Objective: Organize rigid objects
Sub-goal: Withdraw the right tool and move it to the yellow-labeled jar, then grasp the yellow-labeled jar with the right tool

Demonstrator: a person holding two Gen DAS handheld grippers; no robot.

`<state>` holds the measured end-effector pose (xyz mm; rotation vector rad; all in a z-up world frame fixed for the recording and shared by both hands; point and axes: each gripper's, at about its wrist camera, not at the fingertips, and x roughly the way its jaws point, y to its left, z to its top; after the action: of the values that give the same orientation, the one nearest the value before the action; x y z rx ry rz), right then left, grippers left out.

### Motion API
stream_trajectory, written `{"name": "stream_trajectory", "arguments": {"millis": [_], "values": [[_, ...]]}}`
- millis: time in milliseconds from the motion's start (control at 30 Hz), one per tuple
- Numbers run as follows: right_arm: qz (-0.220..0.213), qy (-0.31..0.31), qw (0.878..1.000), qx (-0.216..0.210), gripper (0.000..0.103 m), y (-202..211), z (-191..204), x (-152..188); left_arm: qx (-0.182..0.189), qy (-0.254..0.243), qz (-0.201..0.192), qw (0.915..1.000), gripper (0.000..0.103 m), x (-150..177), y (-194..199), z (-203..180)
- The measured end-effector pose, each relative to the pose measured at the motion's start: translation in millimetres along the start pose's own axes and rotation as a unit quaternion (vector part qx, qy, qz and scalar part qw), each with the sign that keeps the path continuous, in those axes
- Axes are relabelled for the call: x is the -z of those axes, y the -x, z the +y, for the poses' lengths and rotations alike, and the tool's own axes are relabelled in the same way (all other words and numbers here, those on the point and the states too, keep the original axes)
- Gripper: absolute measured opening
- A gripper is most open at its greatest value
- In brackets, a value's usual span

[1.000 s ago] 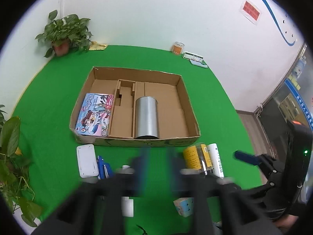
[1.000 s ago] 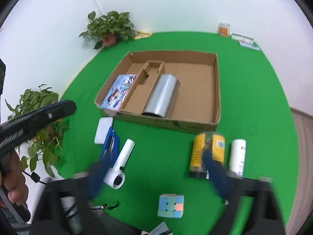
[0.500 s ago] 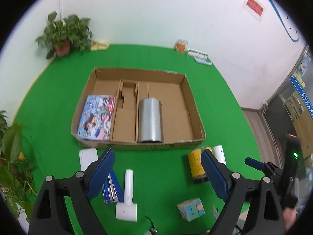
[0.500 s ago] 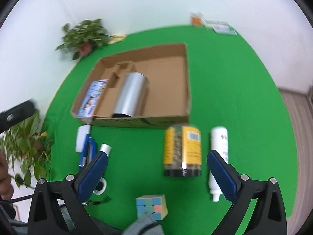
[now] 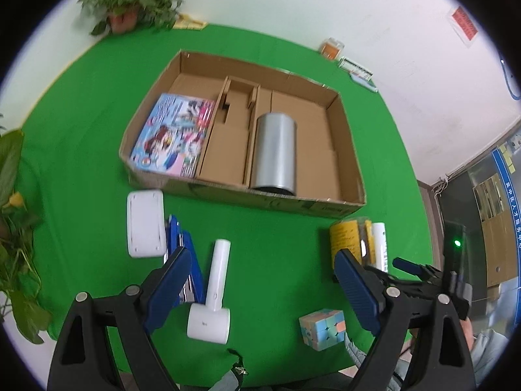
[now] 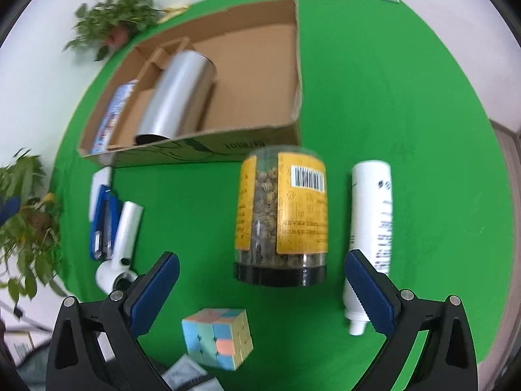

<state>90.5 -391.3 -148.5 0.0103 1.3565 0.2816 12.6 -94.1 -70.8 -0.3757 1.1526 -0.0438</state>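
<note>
A cardboard box (image 5: 345, 137) (image 6: 298, 75) lies on the green table, holding a colourful booklet (image 5: 174, 135) and a silver cylinder (image 5: 275, 153) (image 6: 174, 94). In front of it lie a white flat device (image 5: 145, 228), a blue stapler (image 5: 182, 254) (image 6: 105, 221), a white handled tool (image 5: 215, 293) (image 6: 120, 244), a pastel cube (image 5: 322, 327) (image 6: 218, 337), a yellow-labelled jar (image 6: 281, 215) (image 5: 350, 238) and a white tube (image 6: 371, 228) (image 5: 381, 244). My left gripper (image 5: 260, 288) is open and empty above the handled tool. My right gripper (image 6: 262, 291) is open and empty, just before the jar's black lid.
Potted plants stand at the back left (image 5: 130, 3) and at the table's left edge (image 5: 16, 228). Small items (image 5: 332, 47) sit by the back wall. The right gripper's body (image 5: 452, 280) shows at the right of the left wrist view.
My left gripper opened wide from shut. My right gripper moved forward and down toward the jar, which now looms large between its fingers.
</note>
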Motion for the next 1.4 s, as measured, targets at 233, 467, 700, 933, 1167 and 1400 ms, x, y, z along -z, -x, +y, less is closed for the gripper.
{"name": "stream_trajectory", "arguments": {"millis": [233,467,700,933,1167,1400], "values": [[0.026,0.008,0.997,0.066,0.077,-45.6,10.8,-13.8,-0.006,0.005,0.025,0.9996,0.09,3.4,-12.7,18.6],[0.05,0.015,0.998,0.025,0.074,-51.8,38.0,6.2,0.027,-0.011,0.042,0.9987,0.09,-6.0,-23.1,25.8],[0.037,-0.042,0.997,-0.055,0.102,-43.0,36.2,12.5,0.136,0.023,0.139,0.9806,0.09,-9.3,-91.2,26.1],[0.116,-0.009,0.988,-0.105,0.092,-94.5,68.7,15.2,0.183,0.061,0.27,0.9434,0.088,8.7,-195.0,11.2],[0.115,-0.014,0.989,-0.091,0.083,-107.2,87.4,23.8,0.213,0.052,0.29,0.9316,0.079,24.0,-209.1,-8.1],[0.022,-0.007,0.995,-0.092,0.083,-40.3,111.8,14.8,0.217,-0.013,0.201,0.9552,0.079,-9.2,-129.9,-34.9]]}}
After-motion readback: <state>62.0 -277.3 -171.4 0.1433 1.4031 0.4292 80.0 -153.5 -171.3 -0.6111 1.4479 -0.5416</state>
